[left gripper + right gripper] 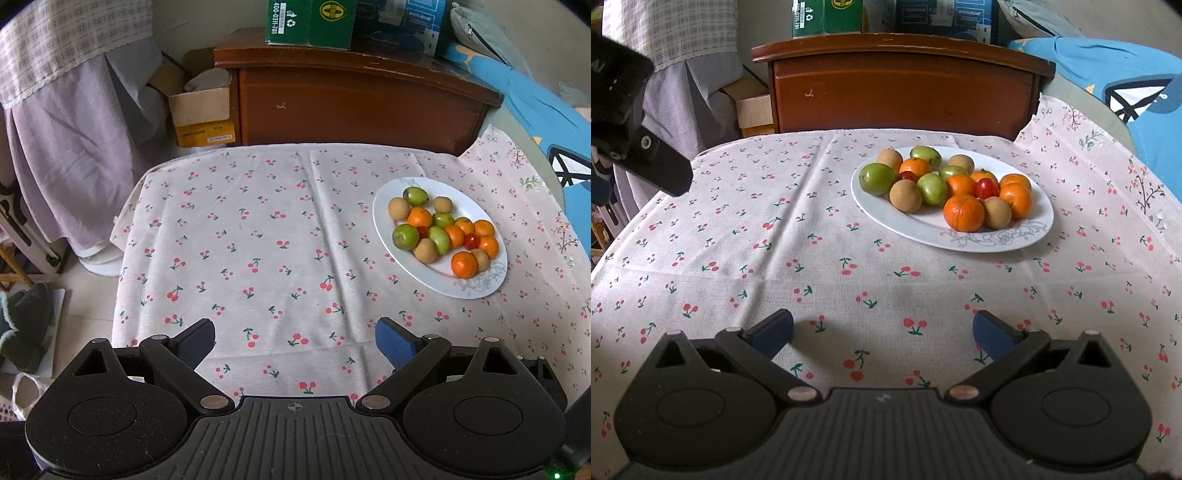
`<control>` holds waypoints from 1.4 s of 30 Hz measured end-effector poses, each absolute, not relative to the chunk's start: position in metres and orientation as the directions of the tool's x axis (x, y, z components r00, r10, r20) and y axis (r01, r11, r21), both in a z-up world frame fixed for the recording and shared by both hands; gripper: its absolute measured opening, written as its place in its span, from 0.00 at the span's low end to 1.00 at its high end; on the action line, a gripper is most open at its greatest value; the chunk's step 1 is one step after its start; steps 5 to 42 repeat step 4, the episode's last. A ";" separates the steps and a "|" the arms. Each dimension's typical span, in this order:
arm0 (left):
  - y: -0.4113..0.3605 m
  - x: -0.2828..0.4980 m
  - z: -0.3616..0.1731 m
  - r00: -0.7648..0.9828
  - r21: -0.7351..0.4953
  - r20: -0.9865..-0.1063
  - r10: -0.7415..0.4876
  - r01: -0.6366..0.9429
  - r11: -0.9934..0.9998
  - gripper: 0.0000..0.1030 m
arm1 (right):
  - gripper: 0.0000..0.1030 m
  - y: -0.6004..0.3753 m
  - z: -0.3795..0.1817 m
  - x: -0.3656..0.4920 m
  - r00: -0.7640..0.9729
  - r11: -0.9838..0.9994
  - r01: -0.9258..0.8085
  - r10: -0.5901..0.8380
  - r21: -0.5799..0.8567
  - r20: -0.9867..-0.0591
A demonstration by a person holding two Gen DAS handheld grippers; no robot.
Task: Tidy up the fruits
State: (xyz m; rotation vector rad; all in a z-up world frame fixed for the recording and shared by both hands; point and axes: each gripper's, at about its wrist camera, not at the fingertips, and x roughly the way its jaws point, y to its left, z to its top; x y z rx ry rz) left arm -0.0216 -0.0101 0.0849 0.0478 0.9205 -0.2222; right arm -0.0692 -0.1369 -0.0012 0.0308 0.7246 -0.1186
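A white oval plate (476, 286) (923, 230) lies on the cherry-print tablecloth, piled with several oranges (464, 264) (963, 212), green fruits (405, 236) (877, 179), brown kiwis (425, 250) (905, 195) and small red tomatoes (471, 240) (986, 187). My left gripper (295, 343) hovers open over bare cloth, well left of and nearer than the plate. My right gripper (882, 332) is open too, low over the cloth in front of the plate. Nothing sits between either pair of blue-padded fingers. The left gripper's black body (635, 122) shows at the right wrist view's left edge.
The tablecloth (240, 240) covers a small table. Behind it stands a brown wooden cabinet (351, 103) with boxes on top. A cardboard box (201, 114) and hanging lilac fabric (70, 147) are at the left, a blue cushion (1126, 85) at the right.
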 end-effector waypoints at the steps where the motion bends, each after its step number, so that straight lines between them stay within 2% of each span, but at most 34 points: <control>1: -0.010 -0.021 0.084 0.583 -0.052 -0.795 -0.168 0.210 0.976 0.92 | 1.00 -0.137 -0.001 -0.069 0.743 0.993 0.119 -0.098 -0.013 -0.663; 42: -0.009 -0.019 0.080 0.578 -0.046 -0.801 -0.159 0.205 0.978 0.92 | 1.00 -0.137 -0.001 -0.070 0.744 0.993 0.119 -0.097 -0.012 -0.661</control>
